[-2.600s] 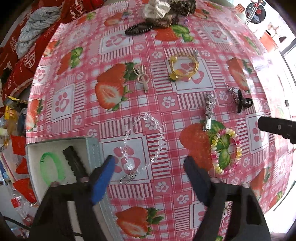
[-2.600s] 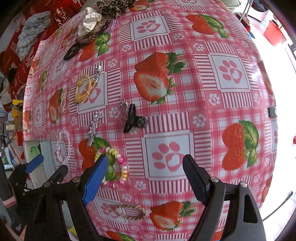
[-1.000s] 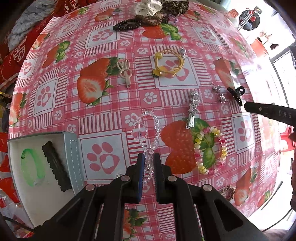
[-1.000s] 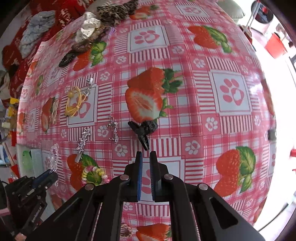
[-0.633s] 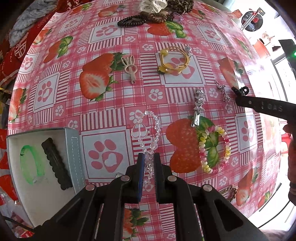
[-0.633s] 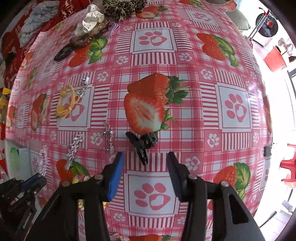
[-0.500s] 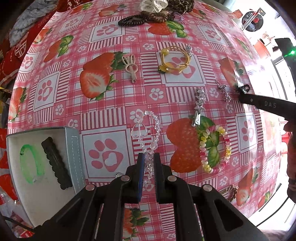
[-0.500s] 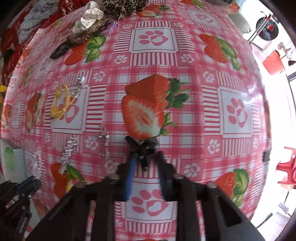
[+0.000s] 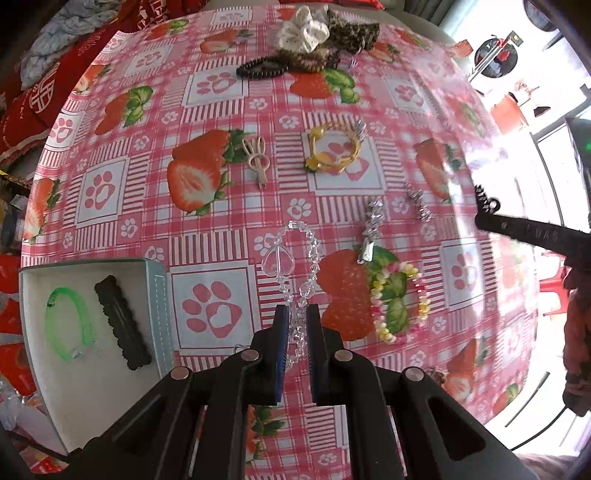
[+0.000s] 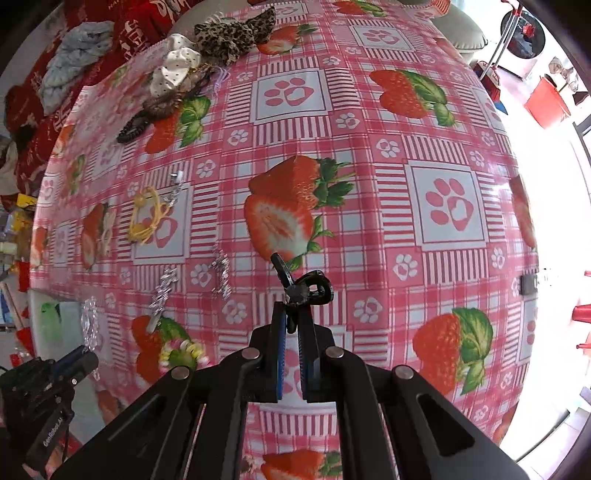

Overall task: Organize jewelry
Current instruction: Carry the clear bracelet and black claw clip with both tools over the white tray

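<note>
Covering the whole worktop is a pink strawberry-and-paw-print cloth, and the jewelry is lying spread out flat on it, well apart, which I'm guessing is so each piece can be picked off one at a time. In the left wrist view the open box is sitting at about 8 o'clock, already holding a green bangle and a black comb clip, so that's looking like the drop-off spot. A pile of scrunchies is bunched up at 12 o'clock, out of the way.

Going smaller: a yellow bracelet is lying near 1 o'clock, a pastel bead bracelet just right of centre, a beige hair clip near 11 o'clock, and two silver clips sitting between them.

The left hand-held gripper is pointing almost straight down and is clamped tight on the lower end of the clear crystal bracelet, with the heart charm and the rest of the loop trailing away toward 12 o'clock.

The right hand-held gripper is squeezing together on the tail of the small black claw clip, which is poking out past its tips toward 12 o'clock. Both pieces are sitting low, at or just above the cloth, hard to tell which. Box next, probably.
</note>
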The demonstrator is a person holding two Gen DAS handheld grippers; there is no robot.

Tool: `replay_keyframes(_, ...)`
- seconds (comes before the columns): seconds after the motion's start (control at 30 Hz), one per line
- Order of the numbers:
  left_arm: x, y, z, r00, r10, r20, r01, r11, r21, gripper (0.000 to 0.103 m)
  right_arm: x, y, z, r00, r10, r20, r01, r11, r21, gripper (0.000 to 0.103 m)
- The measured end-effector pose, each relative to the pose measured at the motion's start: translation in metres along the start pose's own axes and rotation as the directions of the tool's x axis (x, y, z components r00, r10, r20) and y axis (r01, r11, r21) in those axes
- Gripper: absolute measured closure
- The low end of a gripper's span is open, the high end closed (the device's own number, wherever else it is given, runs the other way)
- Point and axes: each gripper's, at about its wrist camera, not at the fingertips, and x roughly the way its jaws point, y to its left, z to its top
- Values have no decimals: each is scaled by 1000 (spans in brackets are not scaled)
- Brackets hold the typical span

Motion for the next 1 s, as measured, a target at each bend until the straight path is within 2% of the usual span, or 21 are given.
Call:
replay_keyframes(0.27, -32, 12, -11, 999, -22, 40, 24, 999, -34, 88, -27, 15, -24, 999, 45, -2, -45, 999, -23, 97)
replay_keyframes(0.53, -65, 37, -27, 996, -7, 90, 15, 996, -86, 88, -44, 57, -25, 996, 87, 13, -85, 992, -89, 97)
replay_keyframes(0.8, -89, 82, -53, 991, 39, 125, -16, 983, -181, 88, -57, 123, -28, 990, 142, 11, -137, 969, -204, 97)
replay_keyframes(1.0, -99, 133, -85, 987, 93, 128, -51, 953, -299, 88, -55, 186, -37, 984, 176, -20, -173, 932, -317, 97)
